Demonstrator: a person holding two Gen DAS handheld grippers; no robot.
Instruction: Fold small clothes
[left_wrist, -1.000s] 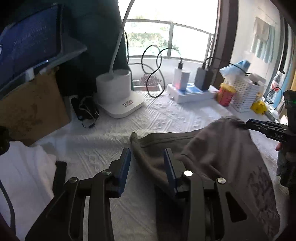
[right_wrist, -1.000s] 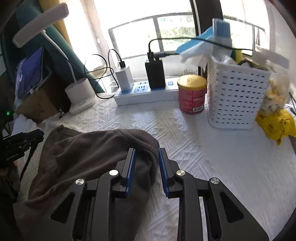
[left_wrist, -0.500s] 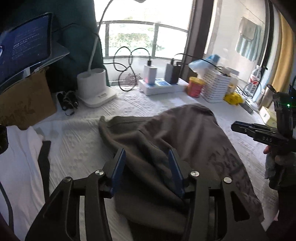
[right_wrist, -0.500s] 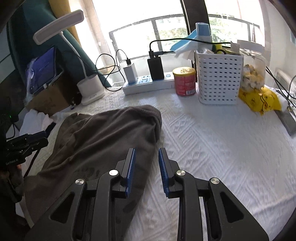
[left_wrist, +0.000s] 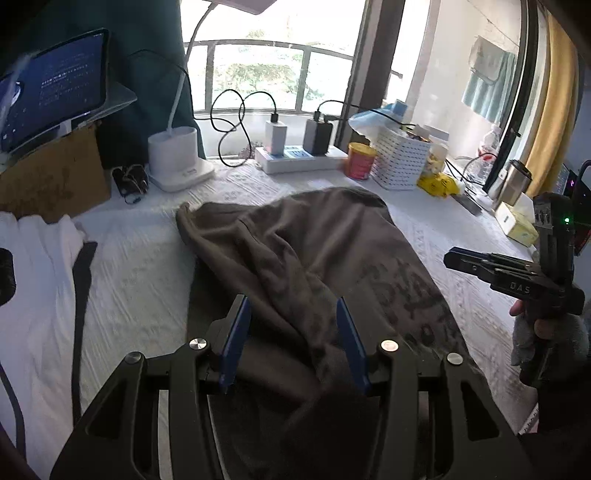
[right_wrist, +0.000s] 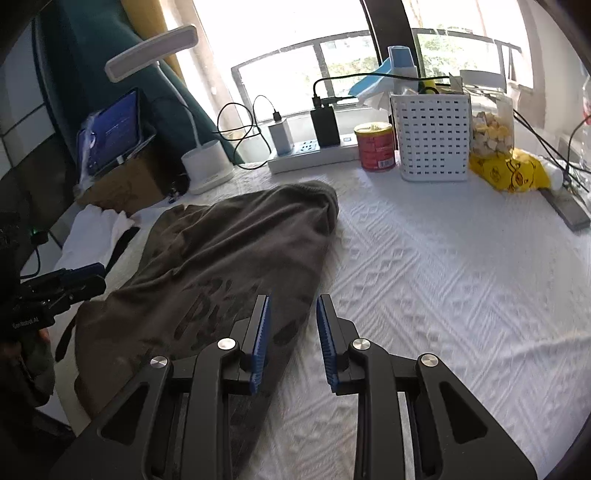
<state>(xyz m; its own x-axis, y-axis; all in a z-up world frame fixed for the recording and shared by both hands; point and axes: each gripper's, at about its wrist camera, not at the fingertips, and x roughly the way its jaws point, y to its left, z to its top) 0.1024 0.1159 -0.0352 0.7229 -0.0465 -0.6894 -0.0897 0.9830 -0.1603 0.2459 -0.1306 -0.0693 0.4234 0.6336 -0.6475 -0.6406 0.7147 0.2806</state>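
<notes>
While the brown garment (left_wrist: 314, 258) lies crumpled across the middle of the bench (right_wrist: 443, 277), both tools sit over its near end. Bench has a white textured cover.

Containers first: white perforated basket (right_wrist: 430, 136) at the back, packed with stuff I can't identify, blue-and-white tissue or cloth sticking out the top. Red can with yellow lid (right_wrist: 376, 146) just left of it, lid on, contents not visible. Yellow bag (right_wrist: 509, 171) right of the basket, touching a clear pack of pale chunks. Cardboard box (left_wrist: 51, 177) at far left carries a tablet (left_wrist: 55, 99) on a stand. White lamp base (left_wrist: 175, 157) and power strip (right_wrist: 314, 153) with two chargers plugged in along the window side.

White clothes (left_wrist: 33, 295) with a dark strap lie left of the brown garment, apart from it.

Left tool (left_wrist: 293, 343): angled down toward the bench, blue pads partly apart, a ridge of brown fabric showing between them; pads don't appear to press on it. Not gripping.

Right tool (right_wrist: 293, 339): also angled down, pads at a narrower gap, hovering over the garment's right edge. Left pad sits above fabric, right pad above bare cover. Nothing held. A hand (left_wrist: 543, 325) wraps its handle in the left wrist view.
</notes>
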